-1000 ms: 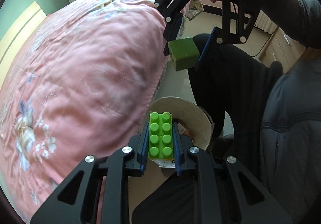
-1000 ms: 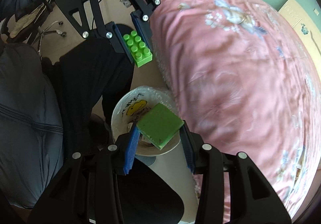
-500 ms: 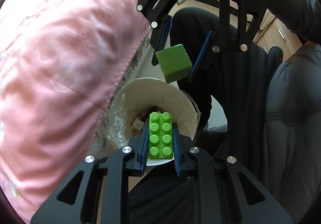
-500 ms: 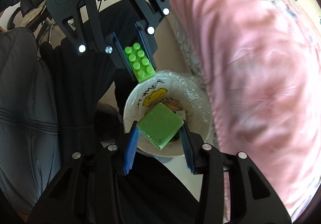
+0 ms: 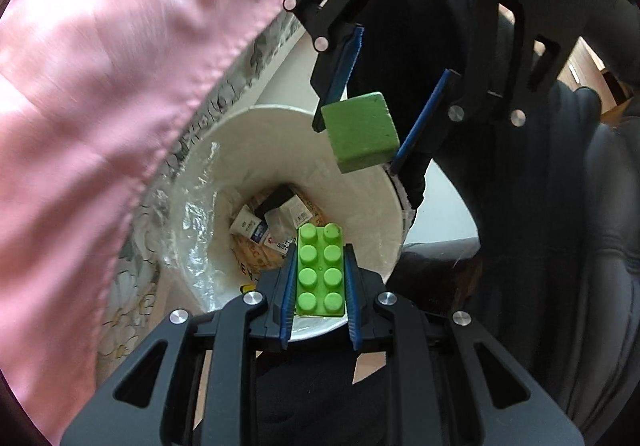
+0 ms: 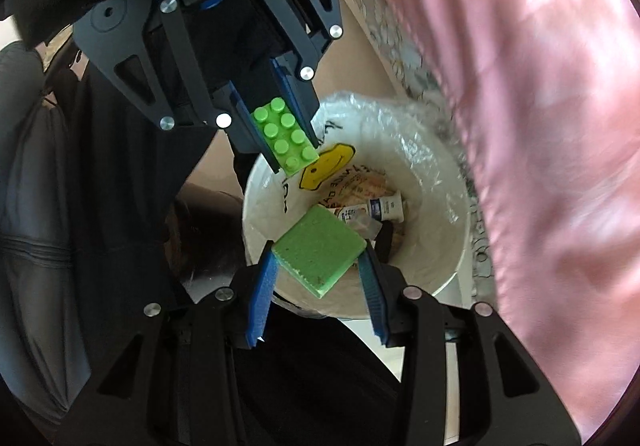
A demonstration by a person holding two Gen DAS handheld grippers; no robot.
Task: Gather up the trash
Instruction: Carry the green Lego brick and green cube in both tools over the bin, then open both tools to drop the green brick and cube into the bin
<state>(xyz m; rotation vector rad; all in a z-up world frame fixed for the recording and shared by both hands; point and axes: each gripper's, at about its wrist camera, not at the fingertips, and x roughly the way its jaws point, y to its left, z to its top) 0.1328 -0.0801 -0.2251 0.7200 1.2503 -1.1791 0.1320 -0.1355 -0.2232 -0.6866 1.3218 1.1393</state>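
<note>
A: Where was the left gripper [image 5: 319, 274]?

B: Above the near rim of the round white plastic-lined trash bin [image 5: 280, 134], fingers clamped on the bright green studded toy brick [image 5: 321, 273].

A: And the right gripper [image 6: 318, 258]?

B: Over the bin's opening as well, its blue pads [image 6: 262, 286] pinching the green foam cube [image 6: 319, 249] by two corners. Paper scraps and small cartons [image 5: 266, 224] lay at the bin's bottom; the pink quilt [image 5: 100, 86] hung just beside the bin.

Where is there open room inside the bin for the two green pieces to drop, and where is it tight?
The bin is open across its upper half, between the white wall and crinkled liner. Wrappers crowd the bottom. It is tight outside: pink bedding presses one side. The brick and block hang above.
</note>
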